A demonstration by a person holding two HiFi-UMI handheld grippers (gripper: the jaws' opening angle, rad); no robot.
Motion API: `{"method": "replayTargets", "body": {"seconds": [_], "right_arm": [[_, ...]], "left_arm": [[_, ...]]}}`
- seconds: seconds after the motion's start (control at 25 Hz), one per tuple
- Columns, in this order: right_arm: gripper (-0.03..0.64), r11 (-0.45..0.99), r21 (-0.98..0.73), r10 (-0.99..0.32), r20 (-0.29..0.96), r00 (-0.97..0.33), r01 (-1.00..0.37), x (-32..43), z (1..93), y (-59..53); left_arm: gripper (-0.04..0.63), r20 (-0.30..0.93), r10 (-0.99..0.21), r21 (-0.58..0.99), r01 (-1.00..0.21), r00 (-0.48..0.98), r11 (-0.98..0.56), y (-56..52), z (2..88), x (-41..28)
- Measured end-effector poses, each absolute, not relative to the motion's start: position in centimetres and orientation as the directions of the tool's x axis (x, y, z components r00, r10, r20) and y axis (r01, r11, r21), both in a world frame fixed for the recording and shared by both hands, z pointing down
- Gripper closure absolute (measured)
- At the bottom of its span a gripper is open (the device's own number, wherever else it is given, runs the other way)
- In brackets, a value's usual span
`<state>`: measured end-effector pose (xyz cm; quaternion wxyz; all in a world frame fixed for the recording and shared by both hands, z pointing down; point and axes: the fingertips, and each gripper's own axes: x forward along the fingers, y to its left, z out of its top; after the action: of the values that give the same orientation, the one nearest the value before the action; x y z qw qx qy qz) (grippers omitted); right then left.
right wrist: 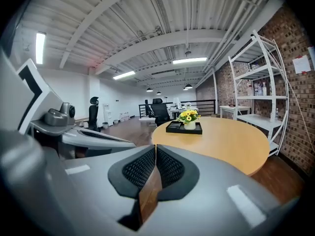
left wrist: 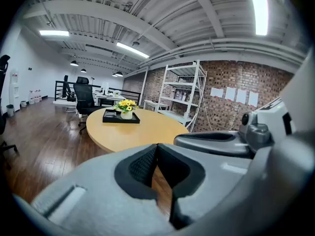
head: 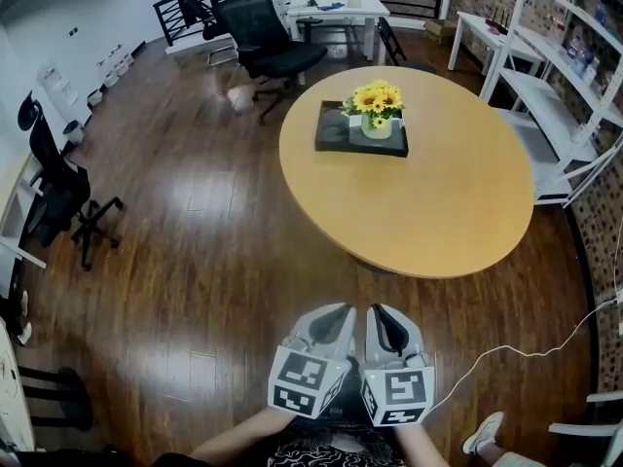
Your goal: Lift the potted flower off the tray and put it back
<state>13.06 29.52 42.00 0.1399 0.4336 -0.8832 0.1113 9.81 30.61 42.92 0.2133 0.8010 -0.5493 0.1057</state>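
Potted flower [head: 376, 108]: one, in one tray [head: 332, 136] (one table [head: 438, 202]); left gripper [head: 336, 308], right gripper [head: 384, 308]: fingers [right wrist: 140, 168] closed, empty.

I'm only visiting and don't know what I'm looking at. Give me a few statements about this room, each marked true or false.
1. The potted flower stands on the black tray. True.
2. The tray lies on the floor. False: it lies on the round wooden table.
3. The left gripper holds the potted flower. False: its jaws are shut on nothing, well short of the table.
4. The right gripper has its jaws shut. True.
5. The flowers are red. False: they are yellow.
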Motion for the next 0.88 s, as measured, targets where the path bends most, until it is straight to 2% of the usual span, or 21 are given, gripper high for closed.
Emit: {"method": "replayTargets", "body": {"seconds": [0.36,0.88], "right_arm": [[0.604,0.616,-0.094,-0.716,0.348,-0.605,-0.782,11.8,41.6,19.4],[0.604,0.617,-0.094,-0.722,0.327,-0.61,-0.781,10.4,41.4,10.3]], "left_arm": [[0.591,0.434,-0.825,0.213,-0.931,0.362,-0.296,20.2,43.0,9.0],[0.591,0.428,-0.842,0.183,-0.944,0.328,-0.275,11.9,42.7,7.0]]}}
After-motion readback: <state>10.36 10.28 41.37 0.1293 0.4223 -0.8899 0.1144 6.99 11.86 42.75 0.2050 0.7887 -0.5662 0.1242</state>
